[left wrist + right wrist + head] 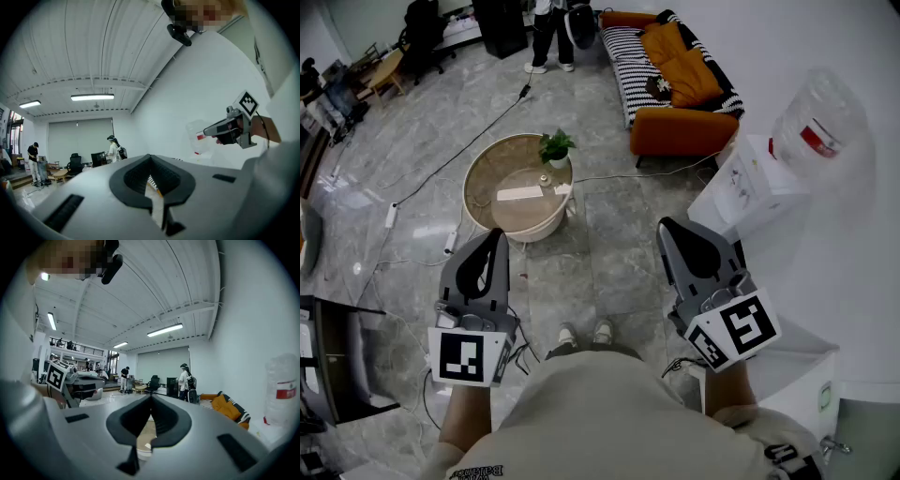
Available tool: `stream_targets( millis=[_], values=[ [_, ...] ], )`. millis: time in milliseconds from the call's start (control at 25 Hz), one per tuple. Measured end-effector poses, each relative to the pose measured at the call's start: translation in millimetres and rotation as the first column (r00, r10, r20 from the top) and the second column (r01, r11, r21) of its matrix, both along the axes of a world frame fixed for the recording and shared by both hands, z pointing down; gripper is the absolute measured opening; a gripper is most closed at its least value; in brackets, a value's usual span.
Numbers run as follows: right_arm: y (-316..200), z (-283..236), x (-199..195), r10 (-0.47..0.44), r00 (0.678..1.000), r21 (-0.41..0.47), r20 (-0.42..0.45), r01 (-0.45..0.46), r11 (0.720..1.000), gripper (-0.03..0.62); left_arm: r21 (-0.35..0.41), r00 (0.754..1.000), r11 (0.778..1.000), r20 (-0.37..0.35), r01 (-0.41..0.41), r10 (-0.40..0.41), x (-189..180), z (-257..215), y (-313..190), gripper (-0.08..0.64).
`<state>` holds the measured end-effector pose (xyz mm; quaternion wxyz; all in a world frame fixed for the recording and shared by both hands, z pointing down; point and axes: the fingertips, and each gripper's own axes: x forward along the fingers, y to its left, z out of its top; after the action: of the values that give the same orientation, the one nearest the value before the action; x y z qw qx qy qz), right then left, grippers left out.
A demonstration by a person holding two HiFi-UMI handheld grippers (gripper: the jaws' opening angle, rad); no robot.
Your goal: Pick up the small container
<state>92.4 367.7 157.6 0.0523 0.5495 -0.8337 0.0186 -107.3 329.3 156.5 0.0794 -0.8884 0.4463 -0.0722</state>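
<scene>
I stand on a grey marble floor with both grippers raised in front of my chest. My left gripper (494, 234) is shut and holds nothing; its jaws (150, 158) meet at the tip. My right gripper (667, 228) is likewise shut and empty, its pads closed together (151, 398). Each gripper shows in the other's view: the right gripper (233, 130), the left gripper (77, 386). Ahead on the floor stands a round glass coffee table (483, 178) with a potted plant (556, 148), a flat white item (519, 194) and a small white item (563, 189). I cannot tell which is the small container.
An orange sofa (680, 131) with striped blanket and cushions stands at the back right. A water dispenser with a big bottle (817, 117) is at my right, a white cabinet (821, 398) beside me. Cables (478, 127) run over the floor. A person (551, 33) stands far off.
</scene>
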Motion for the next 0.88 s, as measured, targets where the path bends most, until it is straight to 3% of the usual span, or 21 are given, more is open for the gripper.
stream_targets(
  millis=[320,520,880],
  values=[
    [-14.8,5.4,3.9,0.015,1.0,-0.01,0.005,-0.015,1.0,-0.004,-0.025,1.0,1.0,0.003,-0.008,0.008,3.6,8.0,-14.8,0.006],
    [-21.0,15.1,8.1,-0.002,0.999,-0.025,-0.037,0.001,1.0,-0.003,-0.043,1.0,0.999,0.004,-0.01,0.01,13.7,15.8,-21.4,0.006],
    [-32.7,29.4,21.5,-0.034,0.999,-0.046,-0.04,0.032,0.998,-0.003,-0.054,1.0,0.998,0.018,0.015,-0.014,31.2,25.5,-32.5,0.006]
  ],
)
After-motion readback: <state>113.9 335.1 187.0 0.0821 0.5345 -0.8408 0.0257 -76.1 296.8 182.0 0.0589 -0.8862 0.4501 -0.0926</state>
